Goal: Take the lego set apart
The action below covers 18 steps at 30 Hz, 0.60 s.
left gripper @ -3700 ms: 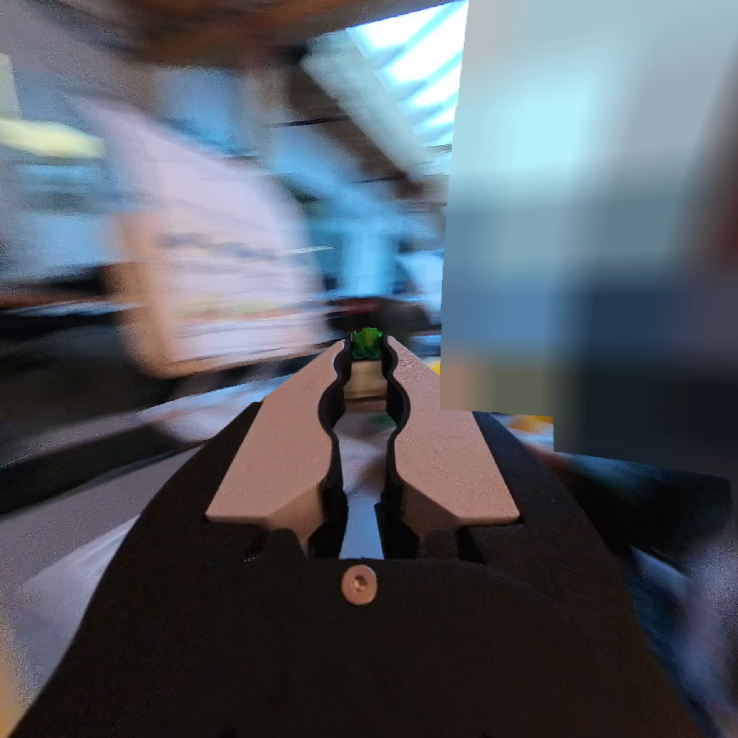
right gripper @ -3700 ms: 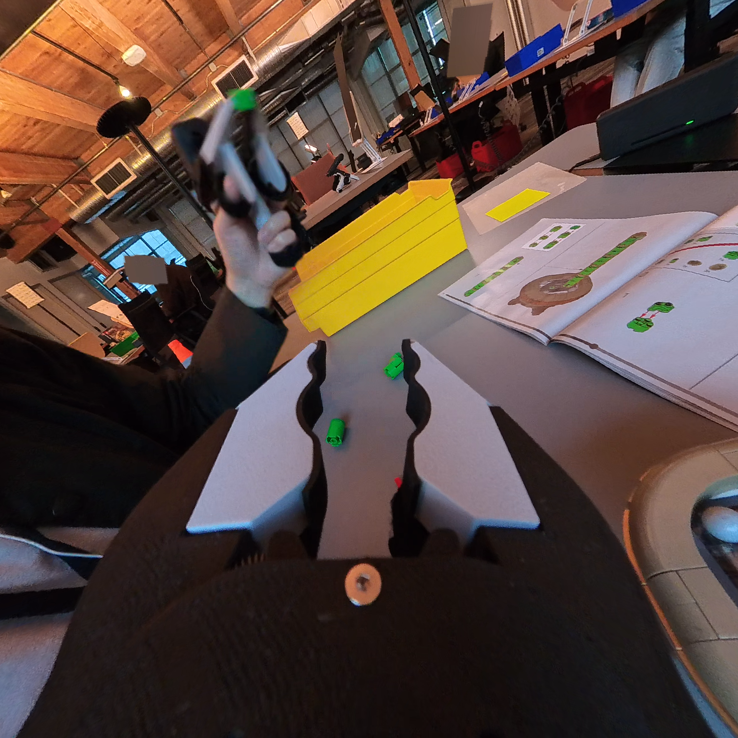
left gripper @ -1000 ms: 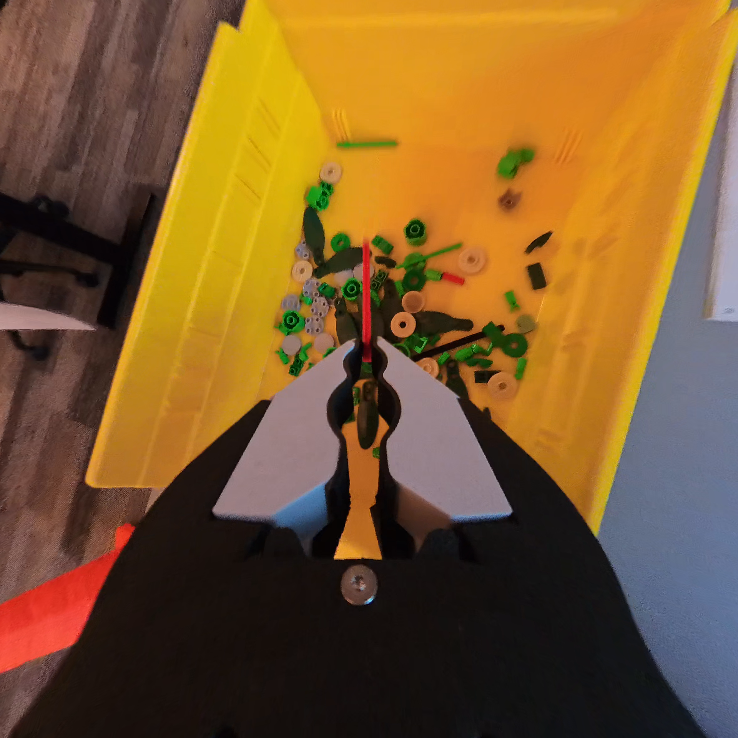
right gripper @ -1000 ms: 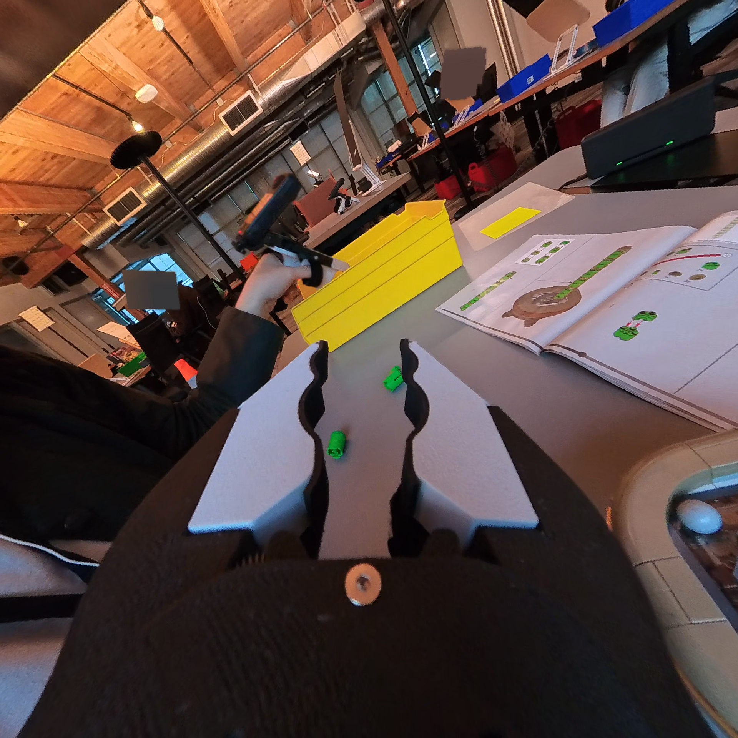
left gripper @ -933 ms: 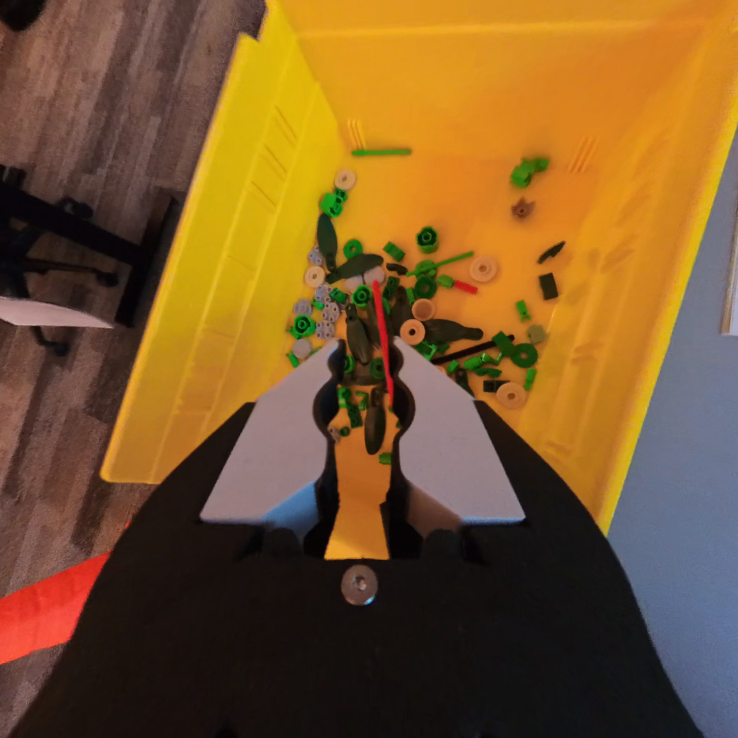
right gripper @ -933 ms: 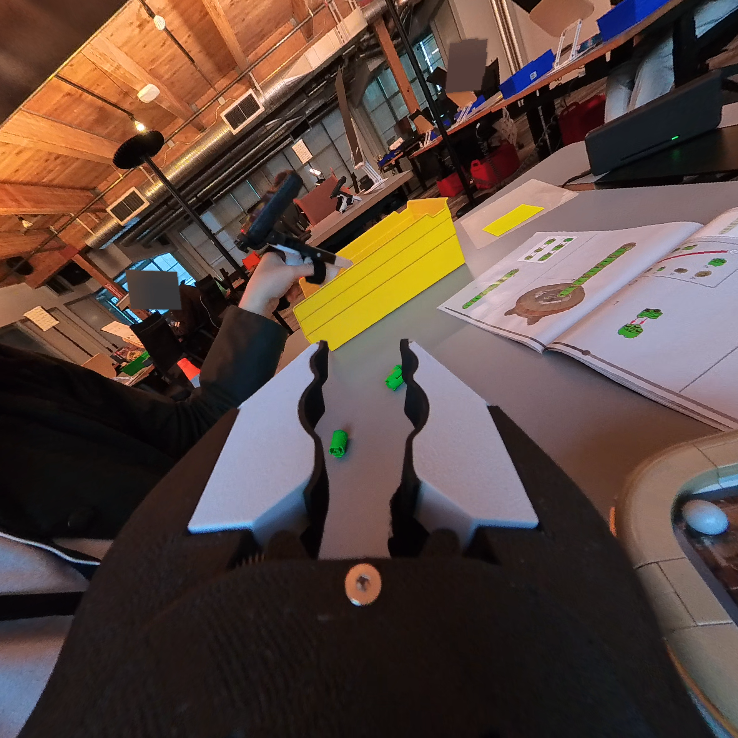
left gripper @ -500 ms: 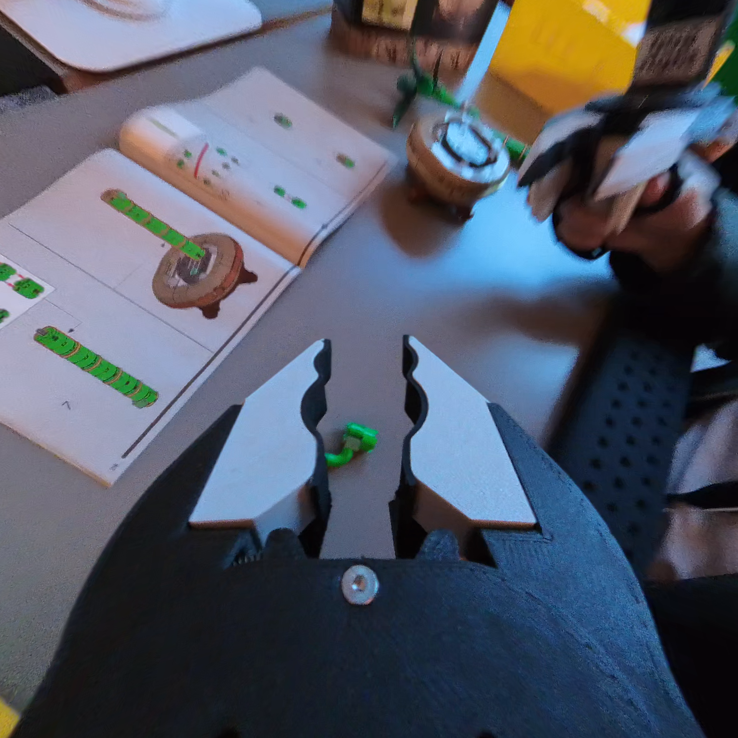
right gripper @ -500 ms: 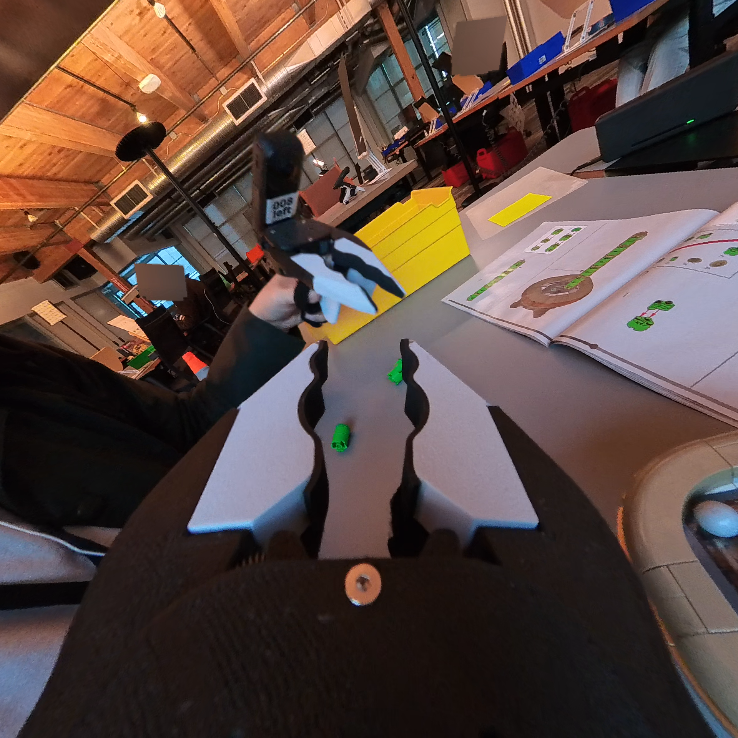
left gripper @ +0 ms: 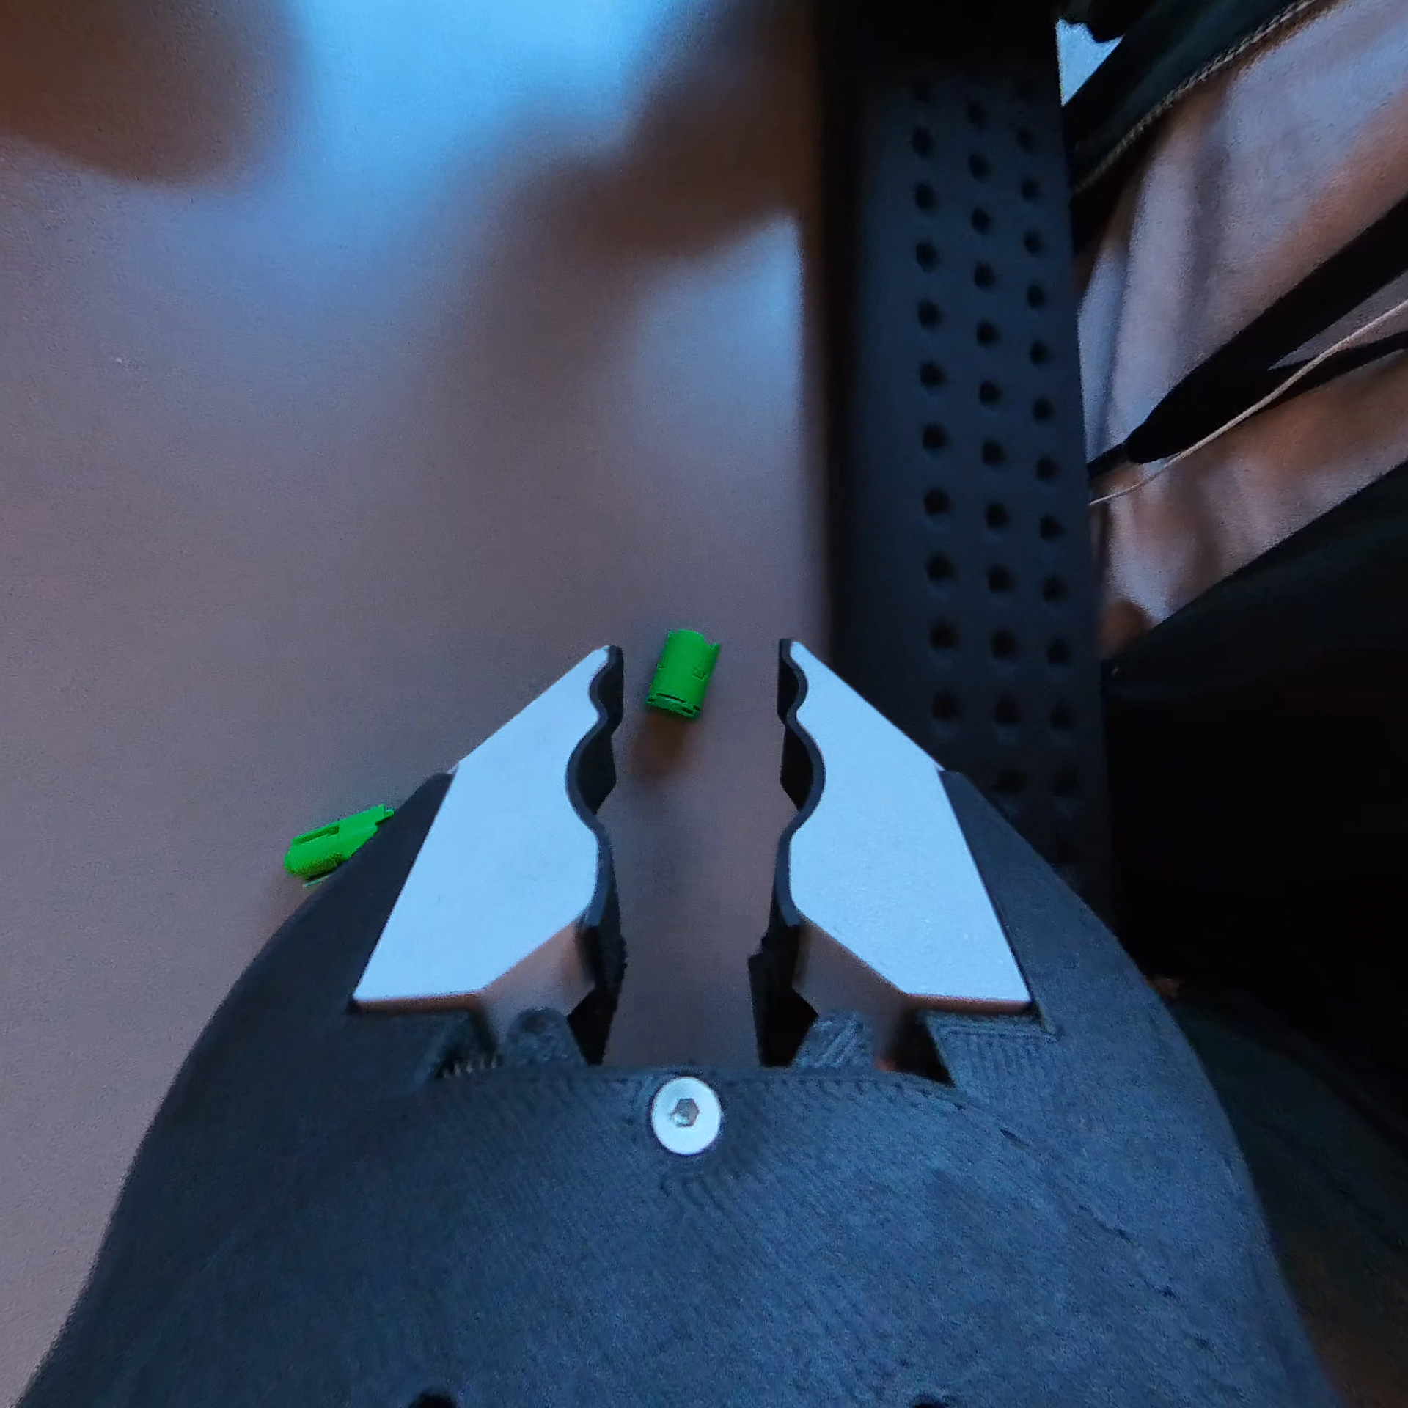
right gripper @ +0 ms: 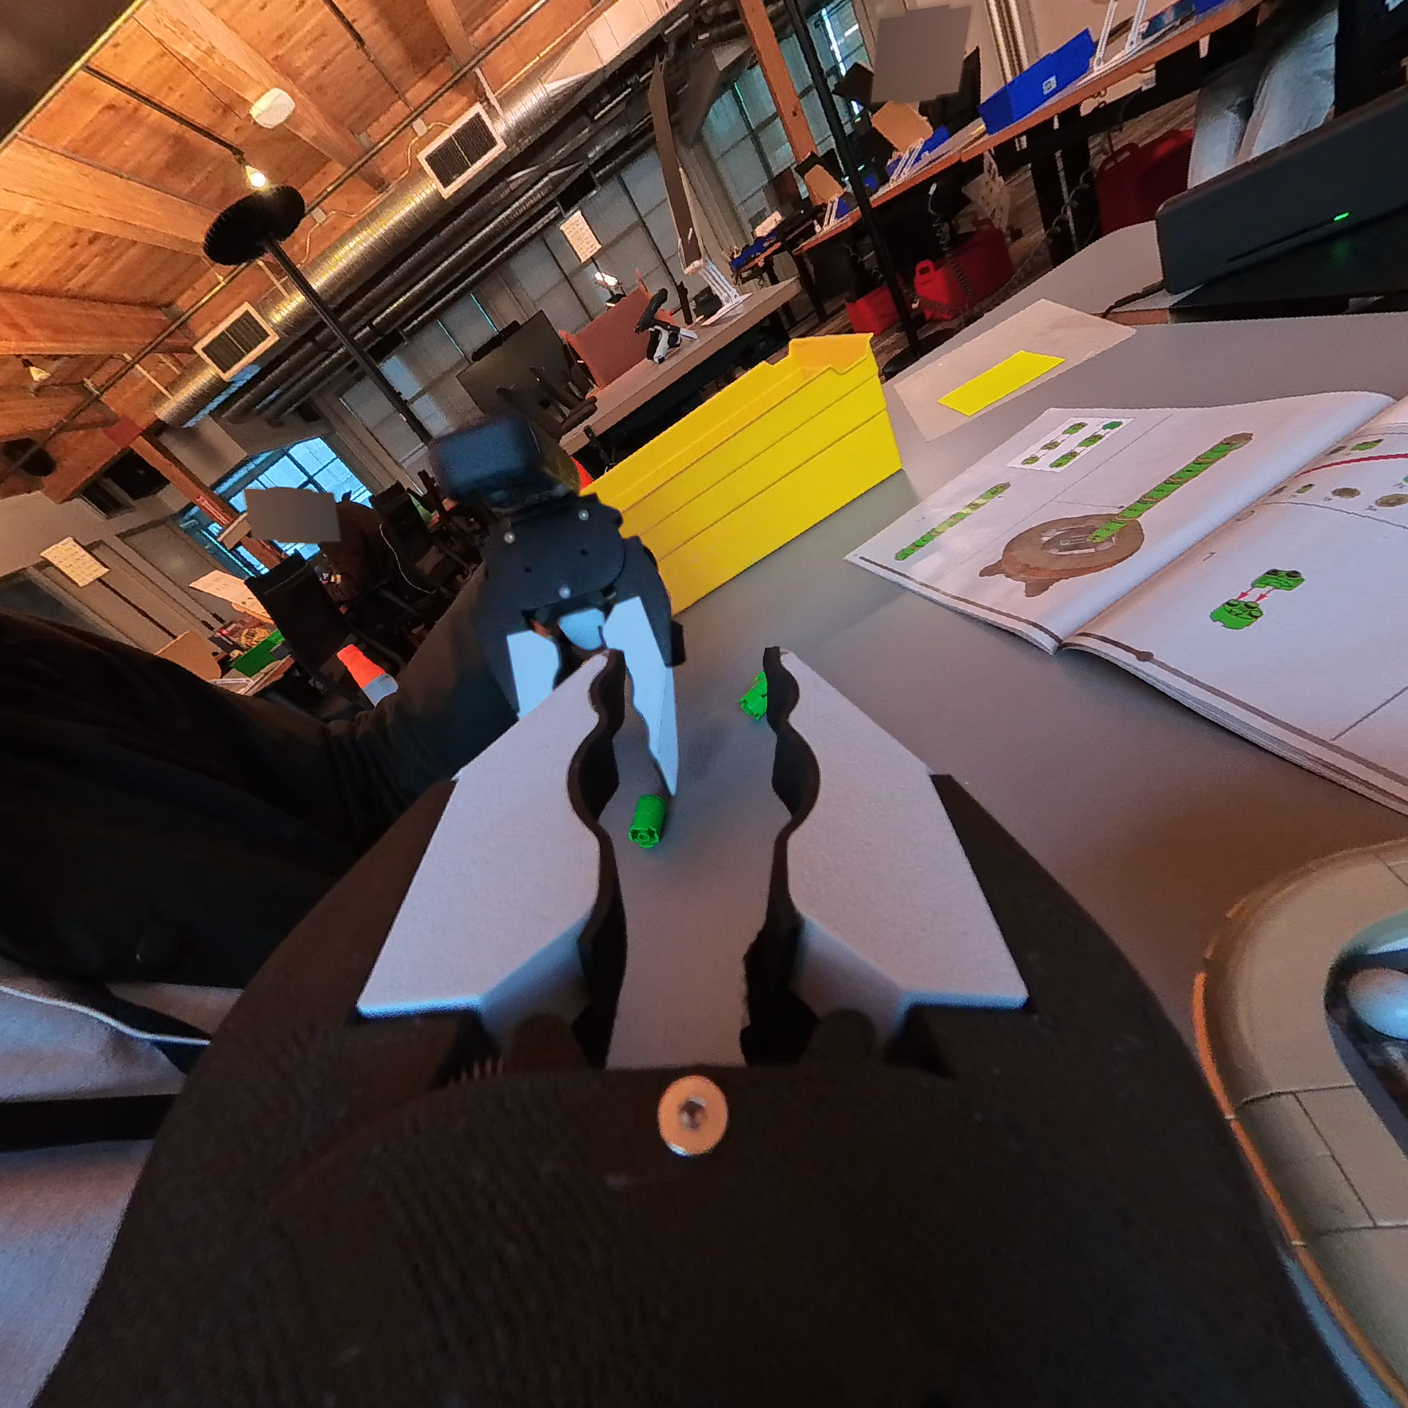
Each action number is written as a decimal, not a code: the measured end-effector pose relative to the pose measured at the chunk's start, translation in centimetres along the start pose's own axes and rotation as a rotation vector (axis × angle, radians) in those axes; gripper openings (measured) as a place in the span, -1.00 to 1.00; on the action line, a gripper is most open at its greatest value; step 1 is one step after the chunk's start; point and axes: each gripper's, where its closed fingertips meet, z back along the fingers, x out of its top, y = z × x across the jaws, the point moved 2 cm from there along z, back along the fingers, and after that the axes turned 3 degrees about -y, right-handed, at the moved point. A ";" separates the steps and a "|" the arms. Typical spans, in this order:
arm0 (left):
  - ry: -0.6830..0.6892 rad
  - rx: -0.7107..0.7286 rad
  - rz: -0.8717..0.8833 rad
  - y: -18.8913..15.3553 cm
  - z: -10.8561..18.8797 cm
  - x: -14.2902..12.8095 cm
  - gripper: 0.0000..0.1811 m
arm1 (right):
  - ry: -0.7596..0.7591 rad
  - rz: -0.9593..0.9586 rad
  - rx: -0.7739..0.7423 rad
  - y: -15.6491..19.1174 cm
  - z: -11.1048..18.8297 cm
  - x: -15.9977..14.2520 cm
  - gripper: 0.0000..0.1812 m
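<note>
A small green Lego cylinder (left gripper: pixel 682 674) lies on the grey table just past my left gripper (left gripper: pixel 693 655), between its fingertips. The left gripper is open, empty and points down at the table. A second green piece (left gripper: pixel 335 849) lies to its left, partly hidden by the gripper body. In the right wrist view the left gripper (right gripper: pixel 621 785) stands over the cylinder (right gripper: pixel 648 821). My right gripper (right gripper: pixel 689 670) is open, empty and low over the table. The second green piece (right gripper: pixel 754 695) shows by its right finger. The tan-rimmed round Lego model (right gripper: pixel 1280 1067) sits at the lower right.
A yellow bin (right gripper: pixel 762 472) stands at the table's far edge. An open instruction booklet (right gripper: pixel 1143 548) lies to the right, with a yellow sheet (right gripper: pixel 998 381) behind it. A black perforated part (left gripper: pixel 983 457) and the person's clothing border the table on the right of the left wrist view. Left tips to right tips: about 15 cm.
The left gripper opened over the yellow bin and let a red rod go. It then swung back and came down over the green cylinder. The right gripper has barely moved.
</note>
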 end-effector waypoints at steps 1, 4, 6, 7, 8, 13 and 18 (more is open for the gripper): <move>0.025 0.007 0.003 0.2 -0.3 -0.3 -0.58 | 0.000 -0.001 0.000 0.0 0.0 0.0 -0.61; 0.081 0.005 0.012 0.4 -1.0 -1.2 -0.82 | 0.005 -0.006 0.001 0.0 0.0 -0.1 -0.61; 0.101 -0.028 0.016 -0.1 -1.0 -1.3 -0.83 | 0.016 -0.008 0.006 0.0 -0.1 -0.3 -0.60; 0.081 -0.021 0.001 -0.1 -0.8 -0.9 -0.83 | 0.018 -0.008 0.013 0.1 -0.2 -0.3 -0.60; 0.030 0.016 -0.022 0.2 -0.5 0.1 -0.83 | 0.023 -0.009 0.022 0.3 -0.3 -0.4 -0.60; -0.242 0.208 -0.141 1.4 0.9 6.2 -0.84 | 0.166 -0.180 0.135 1.4 -1.7 -3.3 -0.56; -0.175 0.380 -0.282 2.1 -0.7 7.0 -0.83 | 0.263 -0.226 0.139 1.7 -2.8 -5.4 -0.57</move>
